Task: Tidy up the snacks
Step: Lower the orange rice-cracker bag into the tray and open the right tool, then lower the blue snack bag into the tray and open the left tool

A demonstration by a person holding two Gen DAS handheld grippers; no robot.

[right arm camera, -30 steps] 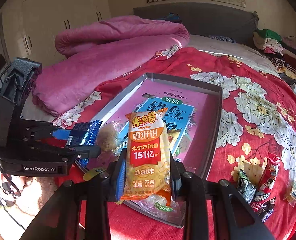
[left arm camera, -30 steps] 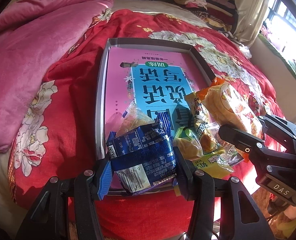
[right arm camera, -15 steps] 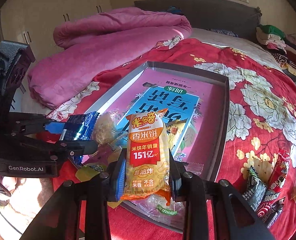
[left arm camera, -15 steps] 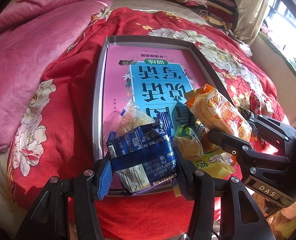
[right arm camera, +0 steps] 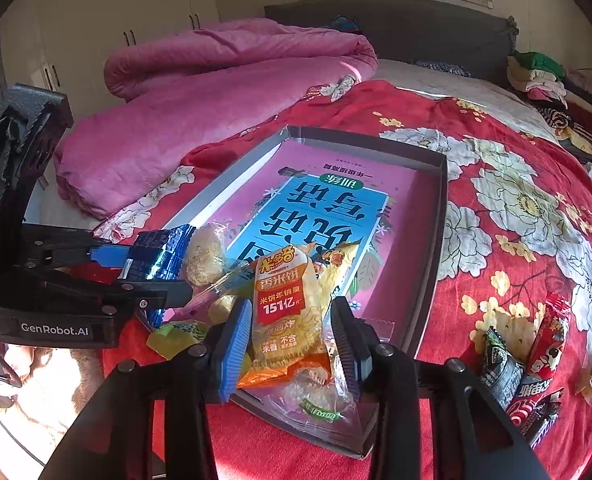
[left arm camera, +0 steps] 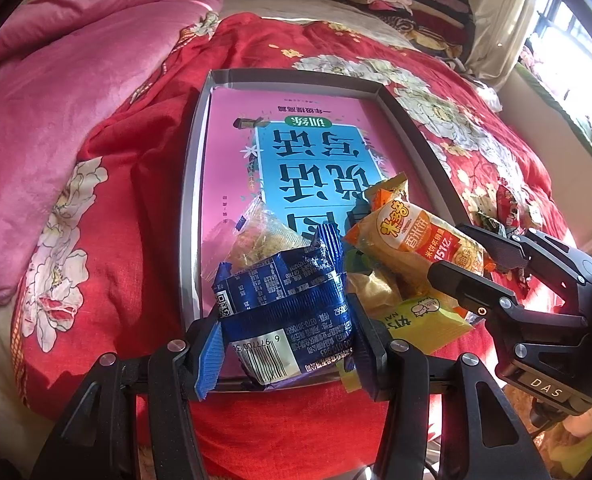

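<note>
The right gripper (right arm camera: pixel 291 340) has just been opening: its jaws now stand clear of the rice-cracker pack (right arm camera: pixel 285 320), which lies in the tray's (right arm camera: pixel 442 216) near end, apparently delivered. The left gripper (left arm camera: pixel 285 344) pinches the blue packet (left arm camera: pixel 283 308) over the tray's near edge, likely next.

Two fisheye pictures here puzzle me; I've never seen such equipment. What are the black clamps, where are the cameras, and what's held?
There is no robot. A person holds a two-finger gripper in each hand, each with a camera looking along its fingers. The left view shows the left gripper shut on a blue snack packet over a grey tray on a red bedspread. In the right view, the right gripper has just been opening its jaws, with an orange rice-cracker packet loose between them. Other snacks lie beside the tray.
</note>
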